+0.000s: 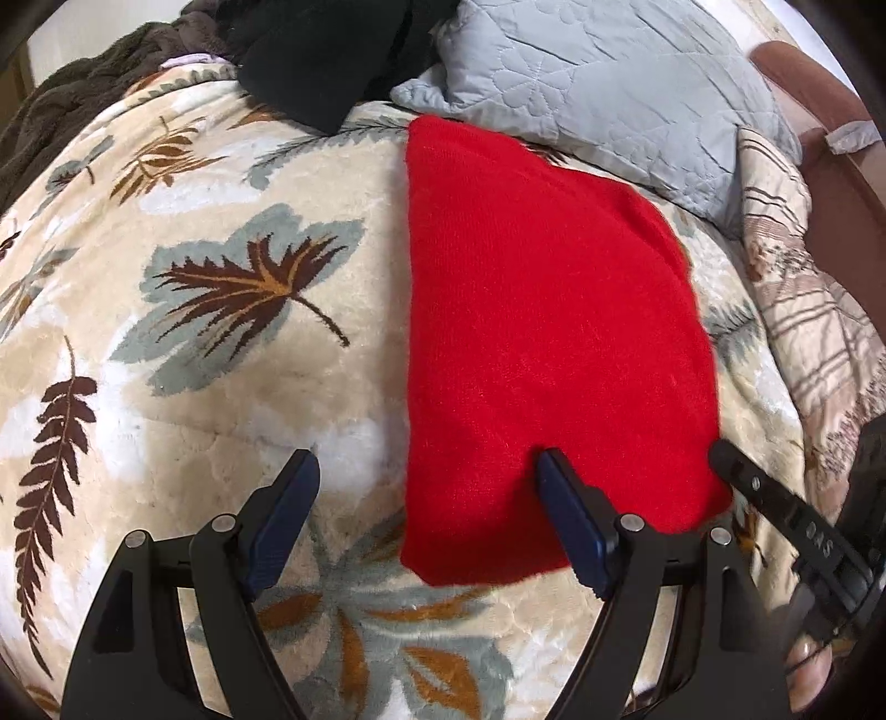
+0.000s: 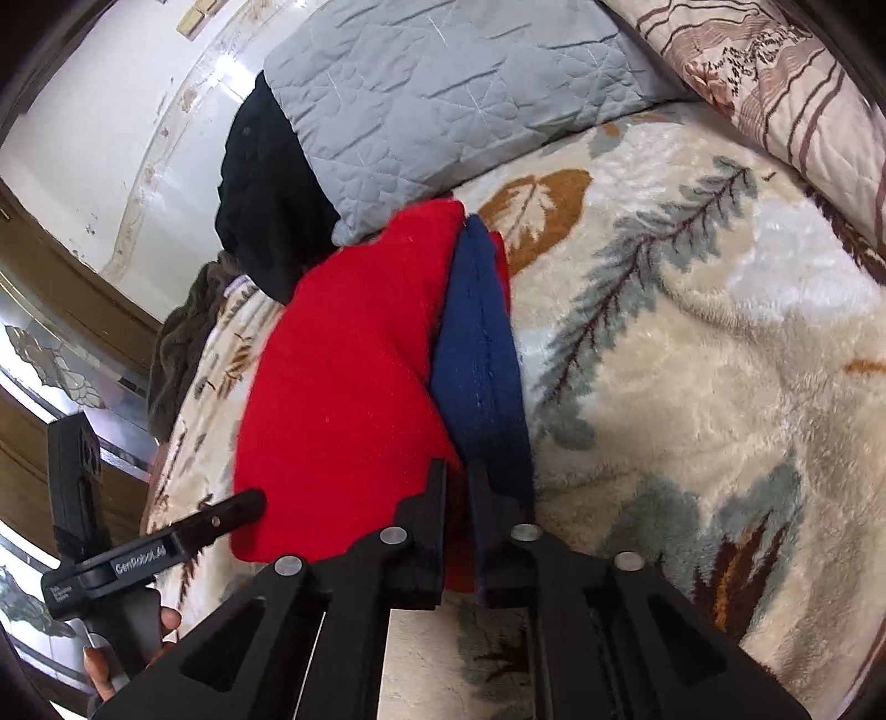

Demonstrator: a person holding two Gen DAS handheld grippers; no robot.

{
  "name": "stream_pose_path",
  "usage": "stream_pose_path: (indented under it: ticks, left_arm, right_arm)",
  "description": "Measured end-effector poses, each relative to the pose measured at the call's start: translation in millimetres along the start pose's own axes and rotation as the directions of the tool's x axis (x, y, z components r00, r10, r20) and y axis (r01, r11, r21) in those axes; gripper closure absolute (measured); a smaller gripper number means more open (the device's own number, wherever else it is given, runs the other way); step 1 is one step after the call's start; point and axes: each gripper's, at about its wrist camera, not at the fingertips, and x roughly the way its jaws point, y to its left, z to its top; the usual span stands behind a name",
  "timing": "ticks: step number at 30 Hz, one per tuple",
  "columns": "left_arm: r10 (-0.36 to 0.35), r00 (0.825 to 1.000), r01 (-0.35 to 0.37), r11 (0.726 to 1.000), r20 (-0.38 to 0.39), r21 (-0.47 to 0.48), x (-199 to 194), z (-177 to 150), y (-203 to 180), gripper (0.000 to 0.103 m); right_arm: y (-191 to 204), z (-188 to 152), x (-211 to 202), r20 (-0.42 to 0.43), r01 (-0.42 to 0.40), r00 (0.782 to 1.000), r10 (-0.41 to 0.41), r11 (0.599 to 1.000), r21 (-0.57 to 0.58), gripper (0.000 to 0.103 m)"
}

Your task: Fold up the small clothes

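Red garment (image 1: 548, 343), right gripper (image 2: 457, 471) jaws clamping its edge, left gripper (image 1: 429, 462) jaws wide, "GenRobot.AI" label

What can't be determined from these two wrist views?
- Right wrist view: the red knit garment near edge is hidden behind the right gripper, so its bite cannot be judged.
- Left wrist view: the black fabric is cut off by the top edge; type unknown.
- Left gripper: open, touching nothing visible.

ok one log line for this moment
left tongs: open, over red cloth near edge | right tongs: shut on red cloth edge | cloth: folded, on leaf blanket | grey pillow behind
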Motion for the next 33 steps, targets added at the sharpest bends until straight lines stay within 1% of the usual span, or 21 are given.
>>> stream_pose_path:
  ticks: [3, 5, 6, 8, 11, 14, 15, 16, 17, 18, 19, 20, 22, 23, 24, 26, 27, 30, 31, 32, 33]
  left_arm:
    - [-0.075, 0.997, 0.076, 0.997, 0.027, -0.015, -13.8, 6.4, 10.4, 0.022]
    - [-0.123, 0.991, 0.126, 0.990, 0.050, -0.060, -19.1, 19.9, 23.3, 0.022]
    - [-0.147, 0.988, 0.151, 0.984, 0.057, -0.092, -18.9, 29.0, 30.4, 0.022]
    - [-0.179, 0.982, 0.185, 0.971, 0.054, -0.151, -11.4, 51.7, 42.4, 0.023]
    - [-0.220, 0.975, 0.222, 0.956, 0.030, -0.193, 3.6, 77.8, 46.5, 0.023]
    - [-0.245, 0.969, 0.235, 0.947, -0.019, -0.217, 25.3, 97.0, 42.7, 0.023]
    - [-0.252, 0.967, 0.239, 0.946, -0.035, -0.221, 32.0, 101.5, 40.3, 0.023]
    - [-0.254, 0.966, 0.238, 0.945, -0.046, -0.225, 38.1, 104.9, 37.7, 0.023]
    - [-0.257, 0.965, 0.239, 0.944, -0.050, -0.227, 41.8, 107.2, 36.3, 0.023]
    - [-0.266, 0.963, 0.248, 0.941, -0.050, -0.229, 45.3, 109.9, 33.9, 0.023]
    - [-0.274, 0.961, 0.256, 0.939, -0.046, -0.229, 46.6, 110.9, 32.8, 0.023]
    - [-0.279, 0.960, 0.264, 0.938, -0.037, -0.226, 48.0, 112.5, 30.5, 0.023]
    - [-0.265, 0.964, 0.253, 0.943, -0.025, -0.216, 51.9, 115.0, 27.4, 0.023]
    - [-0.249, 0.968, 0.238, 0.949, -0.025, -0.207, 57.5, 115.9, 24.5, 0.023]
    - [-0.247, 0.968, 0.236, 0.949, -0.030, -0.207, 61.9, 116.7, 24.4, 0.022]
    - [-0.265, 0.963, 0.248, 0.941, -0.044, -0.231, 73.3, 115.7, 24.9, 0.020]
    - [-0.274, 0.961, 0.256, 0.936, -0.044, -0.242, 77.2, 115.4, 25.0, 0.019]
    - [-0.271, 0.962, 0.251, 0.935, -0.045, -0.250, 80.9, 115.9, 24.3, 0.017]
    - [-0.263, 0.964, 0.245, 0.939, -0.047, -0.241, 78.2, 116.3, 23.9, 0.017]
    - [-0.255, 0.966, 0.237, 0.944, -0.049, -0.231, 74.8, 115.7, 23.4, 0.017]
    - [-0.245, 0.968, 0.230, 0.950, -0.048, -0.211, 67.8, 113.4, 24.1, 0.017]
  right_arm:
    - [-0.3, 15.1, -10.3, 0.069, -0.032, 0.997, 0.030, 0.999, 0.021, 0.088]
    - [-2.2, 31.9, -11.7, 0.120, -0.060, 0.991, 0.054, 0.997, 0.053, 0.076]
    - [-2.5, 40.5, -8.8, 0.133, -0.066, 0.989, 0.057, 0.996, 0.067, 0.074]
    - [-2.4, 59.7, 4.4, 0.143, -0.077, 0.988, 0.063, 0.992, 0.096, 0.068]
    - [-0.4, 84.7, 35.7, 0.113, -0.075, 0.992, 0.061, 0.989, 0.127, 0.067]
    - [6.7, 101.2, 67.5, 0.070, -0.015, 0.998, 0.008, 0.994, 0.104, 0.065]
    - [8.8, 105.8, 79.2, 0.041, 0.014, 0.999, -0.018, 0.996, 0.090, 0.066]
    - [10.8, 108.5, 84.8, 0.031, 0.025, 0.999, -0.027, 0.997, 0.079, 0.071]
    - [13.1, 111.3, 86.5, 0.034, 0.017, 0.999, -0.019, 0.998, 0.059, 0.089]
    - [18.3, 113.8, 84.3, 0.051, 0.012, 0.999, -0.013, 1.000, 0.019, 0.089]
    - [27.8, 116.5, 77.3, 0.088, 0.016, 0.996, -0.011, 0.998, -0.057, 0.090]
    - [31.8, 117.2, 72.1, 0.112, 0.024, 0.994, -0.013, 0.995, -0.095, 0.090]
    - [33.3, 120.3, 70.4, 0.137, 0.057, 0.990, -0.039, 0.990, -0.130, 0.090]
    - [31.2, 121.4, 73.7, 0.133, 0.068, 0.990, -0.050, 0.989, -0.131, 0.090]
    - [26.0, 122.0, 81.8, 0.115, 0.091, 0.990, -0.076, 0.987, -0.129, 0.090]
    - [12.4, 120.6, 99.0, 0.075, 0.131, 0.990, -0.123, 0.985, -0.112, 0.090]
    - [7.5, 120.3, 104.0, 0.063, 0.134, 0.990, -0.128, 0.986, -0.100, 0.090]
    - [0.8, 122.4, 103.9, 0.052, 0.108, 0.993, -0.106, 0.993, -0.055, 0.086]
    - [0.7, 122.6, 100.3, 0.050, 0.100, 0.994, -0.098, 0.994, -0.050, 0.079]
    - [0.4, 120.8, 93.1, 0.047, 0.072, 0.996, -0.070, 0.997, -0.040, 0.075]
    - [-0.2, 118.2, 85.7, 0.045, 0.034, 0.998, -0.032, 0.999, -0.031, 0.075]
